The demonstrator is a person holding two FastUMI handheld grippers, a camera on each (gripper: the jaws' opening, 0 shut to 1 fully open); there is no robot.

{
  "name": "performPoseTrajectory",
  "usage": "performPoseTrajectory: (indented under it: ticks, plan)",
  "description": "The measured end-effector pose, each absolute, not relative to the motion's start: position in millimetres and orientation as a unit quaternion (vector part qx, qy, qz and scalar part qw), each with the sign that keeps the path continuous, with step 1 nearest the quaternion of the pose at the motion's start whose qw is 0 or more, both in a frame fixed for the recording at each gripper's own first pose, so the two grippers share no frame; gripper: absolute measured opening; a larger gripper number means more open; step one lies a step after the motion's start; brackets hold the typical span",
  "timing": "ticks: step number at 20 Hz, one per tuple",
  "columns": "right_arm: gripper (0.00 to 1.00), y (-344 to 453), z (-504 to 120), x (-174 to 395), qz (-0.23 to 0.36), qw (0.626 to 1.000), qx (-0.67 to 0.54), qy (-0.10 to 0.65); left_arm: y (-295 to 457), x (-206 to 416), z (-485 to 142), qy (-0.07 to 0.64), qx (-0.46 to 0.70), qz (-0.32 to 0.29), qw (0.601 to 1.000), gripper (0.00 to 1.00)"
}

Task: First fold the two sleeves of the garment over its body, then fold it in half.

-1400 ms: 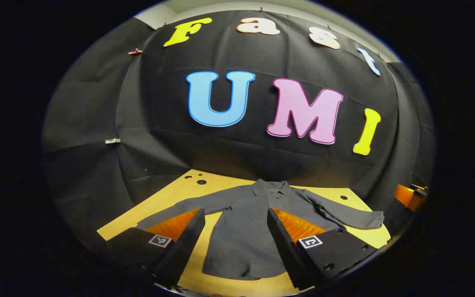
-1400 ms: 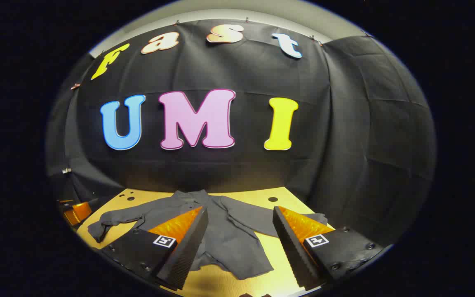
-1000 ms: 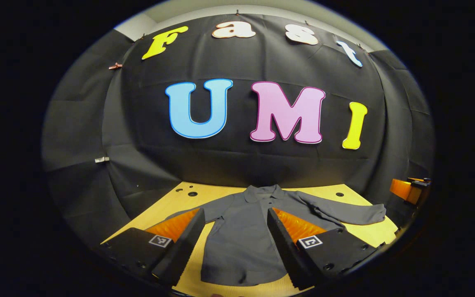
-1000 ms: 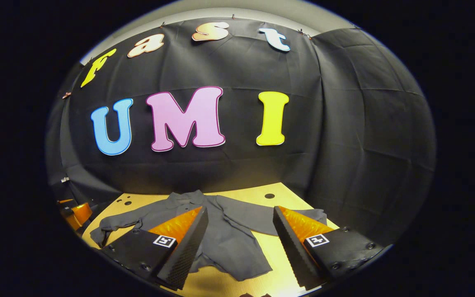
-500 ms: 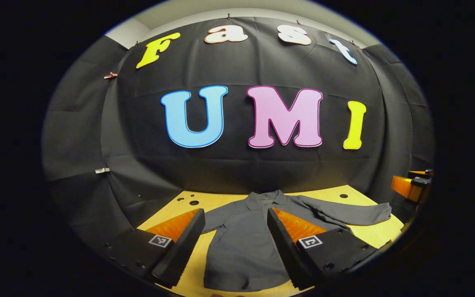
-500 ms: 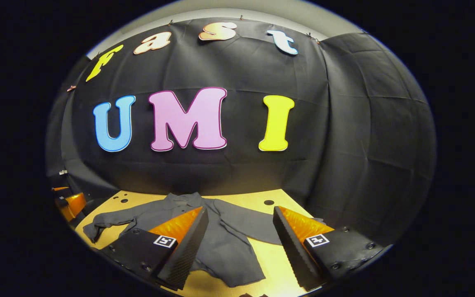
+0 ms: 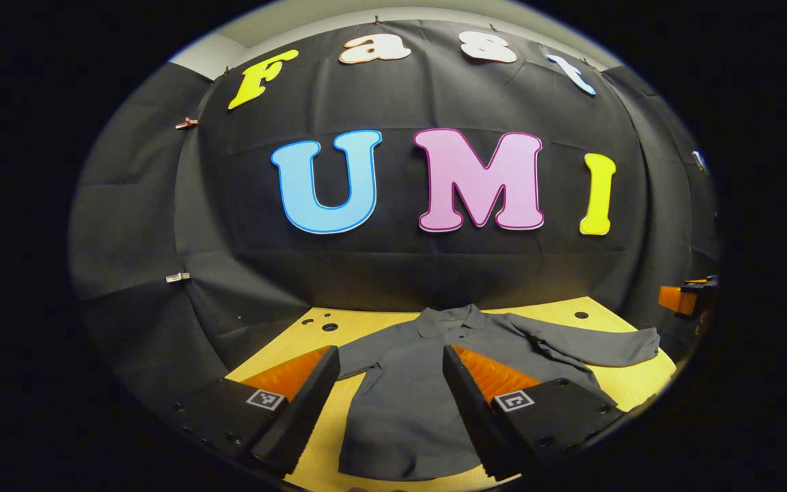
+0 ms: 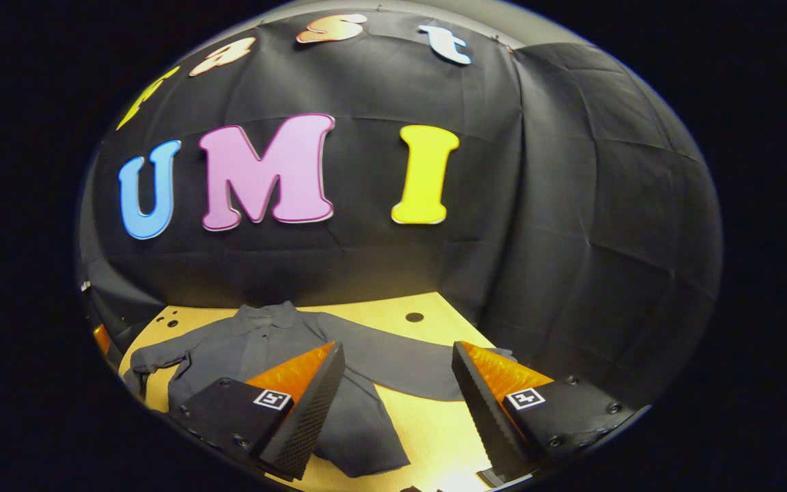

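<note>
Left gripper view: garment point(image 7: 407, 403) within table point(image 7: 612, 383) edges

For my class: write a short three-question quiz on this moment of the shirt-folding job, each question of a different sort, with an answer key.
1. True or false: both sleeves of the grey shirt are already folded over its body.
2. Multiple choice: the left gripper is A) shut on a sleeve, B) open above the shirt, C) pressing on the collar.
3. Fill in: the shirt lies flat on the yellow ______, collar toward the booth's wall.

Key
1. False: both sleeves lie spread out to the sides; the right sleeve stretches toward the right gripper, which is open too.
2. B.
3. table.
</note>
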State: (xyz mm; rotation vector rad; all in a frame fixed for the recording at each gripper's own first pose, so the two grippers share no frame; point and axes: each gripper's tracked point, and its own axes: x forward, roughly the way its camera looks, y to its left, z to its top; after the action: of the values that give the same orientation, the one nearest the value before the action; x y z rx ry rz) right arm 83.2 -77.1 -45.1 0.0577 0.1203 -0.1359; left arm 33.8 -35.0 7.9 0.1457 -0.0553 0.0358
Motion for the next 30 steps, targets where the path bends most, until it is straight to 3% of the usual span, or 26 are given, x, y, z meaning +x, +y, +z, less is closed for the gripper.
performPoseTrajectory:
  ticks: [8,15,21,30]
  plan:
    - [0.98,-167,-97,127,-0.164,0.978,0.048,0.123,-36,58,-7,0.005,0.072,0.046,0.996,0.96]
    - [0.98,-216,-175,165,-0.212,0.945,0.114,0.219,-37,66,-32,0.044,0.043,0.085,0.994,0.98]
    - [0.98,-253,-210,194,-0.244,0.927,0.128,0.256,-30,67,-55,0.081,0.009,0.126,0.989,0.98]
    - [0.98,-278,-251,241,-0.251,0.906,0.149,0.307,-42,74,-63,0.1,0.024,0.126,0.987,0.98]
